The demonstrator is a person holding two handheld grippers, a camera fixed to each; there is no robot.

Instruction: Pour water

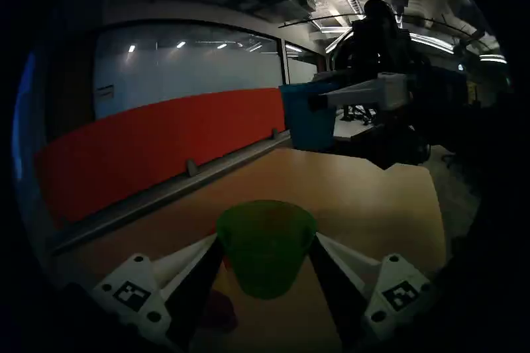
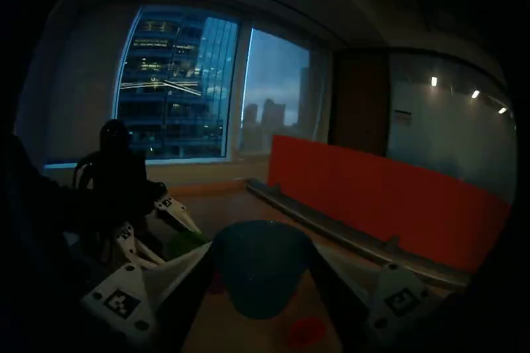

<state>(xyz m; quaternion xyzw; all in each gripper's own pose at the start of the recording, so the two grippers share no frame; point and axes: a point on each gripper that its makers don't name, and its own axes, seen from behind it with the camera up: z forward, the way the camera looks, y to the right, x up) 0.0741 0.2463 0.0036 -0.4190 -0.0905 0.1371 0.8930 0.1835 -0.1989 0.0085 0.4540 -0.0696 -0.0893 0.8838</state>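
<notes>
We hold the green cup [image 1: 266, 257] upright over the bench [image 1: 371, 201], left gripper [image 1: 266, 246] jaws clamped on it, presumably as receiver; right gripper [image 2: 262, 253] jaws clamp the blue cup [image 2: 262, 277], likely the pourer.

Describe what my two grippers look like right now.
They match. The left gripper has two white, wedge-shaped fingers with black inner pads, and square black-and-white markers, one near each finger's base. The right gripper has the same white fingers, black pads and square markers. Dim light hides finer detail.
</notes>
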